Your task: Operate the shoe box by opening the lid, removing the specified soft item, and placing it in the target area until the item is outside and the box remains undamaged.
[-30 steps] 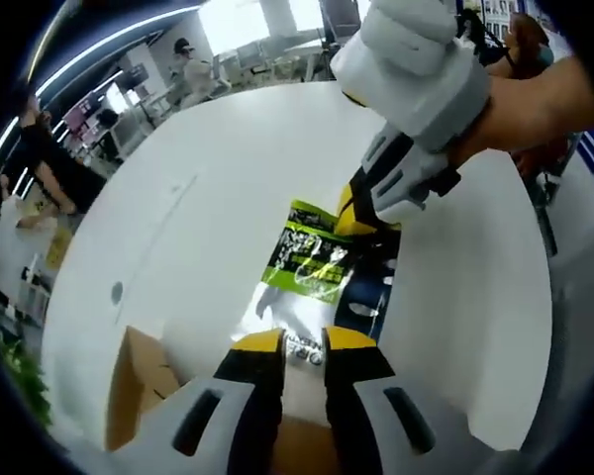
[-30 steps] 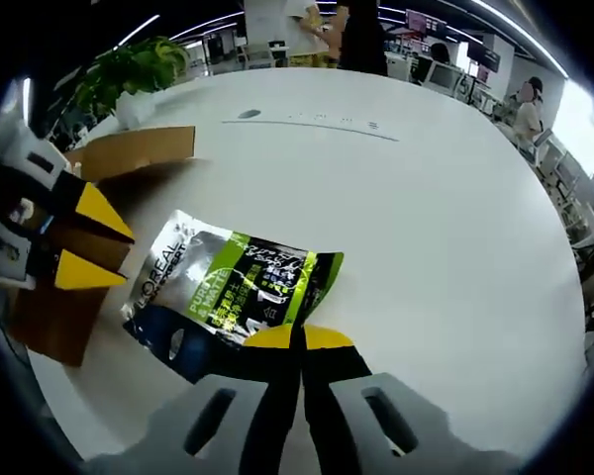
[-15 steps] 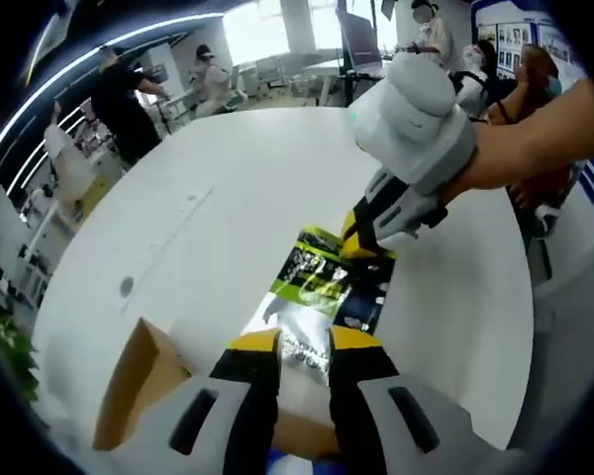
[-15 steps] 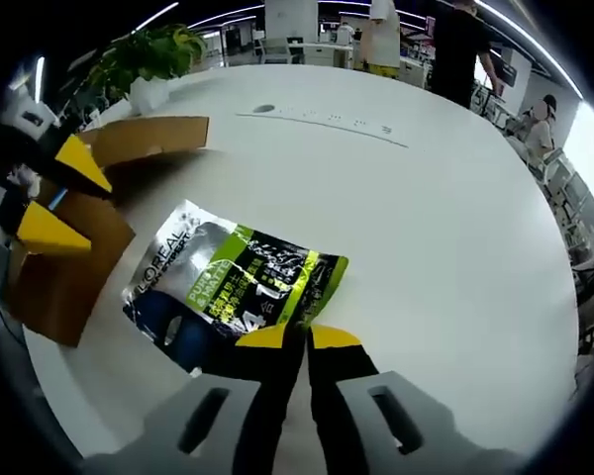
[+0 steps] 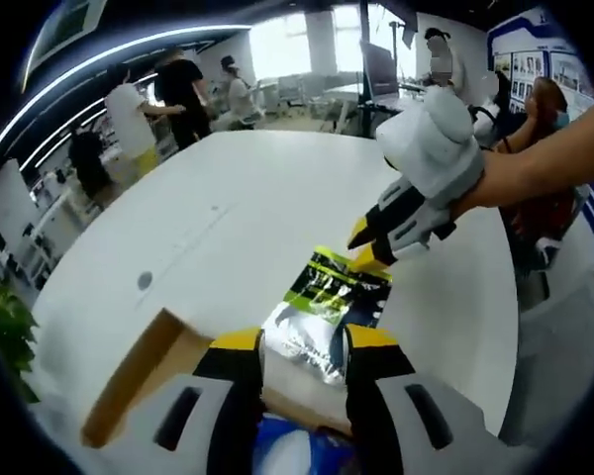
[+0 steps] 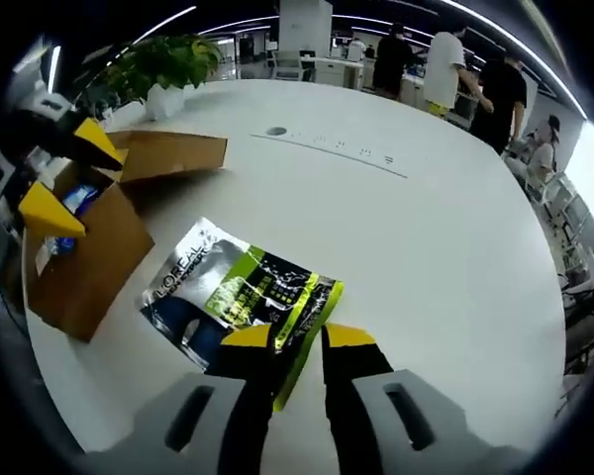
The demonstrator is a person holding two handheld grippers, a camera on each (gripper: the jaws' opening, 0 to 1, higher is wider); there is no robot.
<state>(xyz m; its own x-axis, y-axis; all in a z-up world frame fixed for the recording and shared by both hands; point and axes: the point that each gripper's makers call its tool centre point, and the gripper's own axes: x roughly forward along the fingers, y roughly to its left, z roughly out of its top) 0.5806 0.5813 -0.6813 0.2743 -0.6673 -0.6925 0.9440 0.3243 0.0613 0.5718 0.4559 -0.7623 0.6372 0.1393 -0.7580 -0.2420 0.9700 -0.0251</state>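
Pouch (image 6: 240,291): green, silver and black soft packet, lying flat on the white counter (image 6: 445,228), outside the box, just beside it.
Box (image 6: 94,247): brown cardboard shoe box, lid flap open; something blue is inside.
Right gripper (image 6: 299,336): jaws parted, released; the pouch edge lies between the yellow tips, not pinched.
Left gripper (image 5: 300,340): jaws apart, holding nothing, above the box.
Plant (image 6: 161,61): at the far counter edge.

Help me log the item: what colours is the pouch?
Silver, lime green and black pouch; clearest in the right gripper view.
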